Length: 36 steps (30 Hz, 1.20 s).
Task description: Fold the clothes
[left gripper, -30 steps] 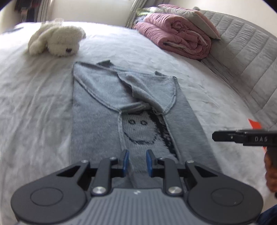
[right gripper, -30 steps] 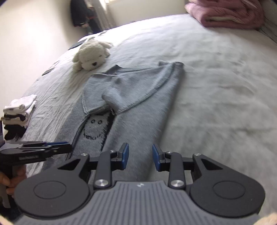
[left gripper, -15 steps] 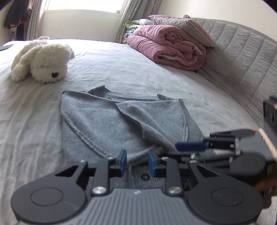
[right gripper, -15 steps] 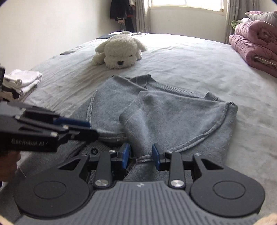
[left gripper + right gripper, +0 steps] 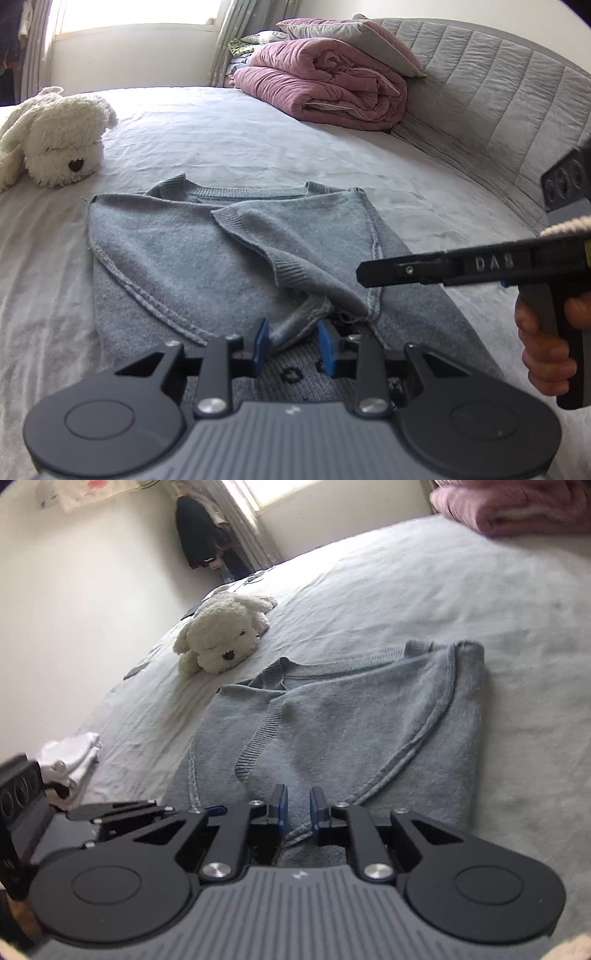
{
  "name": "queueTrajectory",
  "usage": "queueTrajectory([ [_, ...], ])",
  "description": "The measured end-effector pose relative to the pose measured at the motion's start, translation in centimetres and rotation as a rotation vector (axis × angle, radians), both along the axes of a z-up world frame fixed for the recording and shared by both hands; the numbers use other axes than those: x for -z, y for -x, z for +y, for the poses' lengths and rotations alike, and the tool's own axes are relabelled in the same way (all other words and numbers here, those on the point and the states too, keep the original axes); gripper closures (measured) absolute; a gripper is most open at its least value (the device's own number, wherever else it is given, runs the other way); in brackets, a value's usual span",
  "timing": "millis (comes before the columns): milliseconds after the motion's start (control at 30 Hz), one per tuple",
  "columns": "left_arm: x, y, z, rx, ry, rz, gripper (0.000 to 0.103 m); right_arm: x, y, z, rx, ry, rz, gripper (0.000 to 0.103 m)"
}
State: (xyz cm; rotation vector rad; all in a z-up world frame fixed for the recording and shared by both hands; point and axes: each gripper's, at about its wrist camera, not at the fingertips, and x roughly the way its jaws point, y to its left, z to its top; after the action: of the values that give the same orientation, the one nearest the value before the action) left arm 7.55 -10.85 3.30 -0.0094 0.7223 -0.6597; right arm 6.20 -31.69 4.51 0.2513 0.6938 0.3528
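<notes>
Two views: the left wrist first, then the right wrist.
Left wrist, garment: the soft grey knitted sweater [image 5: 229, 266] lies flat on the pale grey bed sheet [image 5: 258, 136], both sleeves folded inward over its chest, collar towards the far side.
Left wrist, own tool: the left gripper [image 5: 294, 347] has its jaws opening; a ribbed sleeve cuff sits between the blue pads, which do not appear to press it.
Left wrist, other tool: the right gripper [image 5: 364, 275] reaches in from the right, carried by a hand [image 5: 550, 343]; side-on here, so I cannot tell its gap.
Left wrist, surroundings: a white plush dog [image 5: 55, 144] lies far left; a rolled mauve duvet [image 5: 321, 88] rests against the quilted grey headboard [image 5: 498, 99].
Right wrist, own tool: the jaws are closing with a fold of sleeve between them; whether the pads already bite is unclear.
Right wrist, surroundings: a small stack of white folded cloth [image 5: 72, 760] sits at the left edge of the bed.
Handling: light, limp, stretchy knit that will probably sag and drag on the sheet.
Where to hold: likely the firmer ribbed bottom hem, one corner per tool, pinching all layers.
</notes>
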Motion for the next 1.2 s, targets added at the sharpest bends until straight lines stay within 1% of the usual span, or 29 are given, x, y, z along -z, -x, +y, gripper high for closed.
queueTrajectory([
  [33, -0.1, -0.1, 0.1, -0.001, 0.007, 0.001, 0.073, -0.5, 0.5, 0.8, -0.038, 0.047, -0.041, 0.077],
  [67, -0.2, -0.2, 0.2, 0.002, 0.013, 0.000, 0.073, -0.9, 1.0, 1.5, -0.072, 0.078, -0.073, 0.060],
  [100, -0.2, -0.2, 0.2, 0.010, 0.019, 0.003, 0.073, -0.9, 1.3, 2.3, -0.091, 0.124, -0.095, 0.055],
  [133, -0.1, -0.2, 0.2, 0.019, 0.025, 0.007, 0.073, -0.9, 1.5, 3.0, -0.107, 0.173, -0.115, 0.055],
  [167, 0.1, -0.1, 0.1, 0.026, 0.024, 0.010, 0.073, -0.5, 1.3, 3.7, -0.112, 0.226, -0.103, 0.055],
  [200, 0.2, -0.1, 0.0, 0.031, 0.016, 0.006, 0.073, 0.1, 1.0, 3.9, -0.115, 0.243, -0.082, 0.056],
  [233, 0.3, 0.0, -0.2, 0.037, 0.008, 0.001, 0.073, 0.7, 0.6, 4.1, -0.119, 0.256, -0.060, 0.068],
  [267, 0.3, 0.1, -0.3, 0.046, 0.000, -0.006, 0.073, 1.2, 0.3, 4.0, -0.114, 0.246, -0.038, 0.088],
  [300, 0.3, 0.3, -0.4, 0.056, -0.007, -0.012, 0.073, 1.4, 0.1, 3.6, -0.088, 0.227, -0.023, 0.092],
  [367, 0.3, 0.3, -0.6, 0.072, -0.012, -0.015, 0.072, 1.6, -0.5, 2.3, -0.040, 0.130, 0.007, 0.097],
  [400, 0.4, 0.4, -0.6, 0.077, -0.017, -0.016, 0.072, 1.6, -0.7, 1.6, -0.016, 0.076, 0.025, 0.097],
  [467, 0.4, 0.3, -0.6, 0.081, -0.017, -0.015, 0.072, 1.8, -1.0, 0.1, 0.027, -0.065, 0.068, 0.097],
  [533, 0.1, 0.0, -0.2, 0.082, -0.003, 0.000, 0.072, 2.1, -1.1, -1.3, 0.058, -0.206, 0.111, 0.096],
  [600, -0.2, -0.6, 0.2, 0.072, 0.023, 0.017, 0.072, 2.5, -1.2, -2.7, 0.080, -0.348, 0.161, 0.096],
  [700, -0.4, -2.1, 1.3, 0.026, 0.108, 0.073, 0.070, 3.5, -1.4, -4.4, 0.111, -0.493, 0.221, 0.096],
  [767, -0.1, -3.2, 1.9, -0.010, 0.195, 0.139, 0.070, 3.9, -1.4, -4.7, 0.112, -0.534, 0.241, 0.095],
  [867, 0.5, -4.4, 2.0, -0.044, 0.266, 0.203, 0.070, 3.5, -1.2, -4.5, 0.094, -0.537, 0.234, 0.093],
  [1000, 0.9, -5.3, 1.0, -0.045, 0.307, 0.232, 0.070, 3.2, -1.2, -4.3, 0.094, -0.514, 0.230, 0.093],
  [1100, 1.5, -5.9, 0.1, -0.062, 0.318, 0.267, 0.071, 3.5, -1.3, -4.2, 0.101, -0.504, 0.232, 0.093],
  [1200, 1.7, -6.1, -0.2, -0.073, 0.342, 0.278, 0.072, 3.4, -1.4, -4.1, 0.099, -0.496, 0.231, 0.093],
])
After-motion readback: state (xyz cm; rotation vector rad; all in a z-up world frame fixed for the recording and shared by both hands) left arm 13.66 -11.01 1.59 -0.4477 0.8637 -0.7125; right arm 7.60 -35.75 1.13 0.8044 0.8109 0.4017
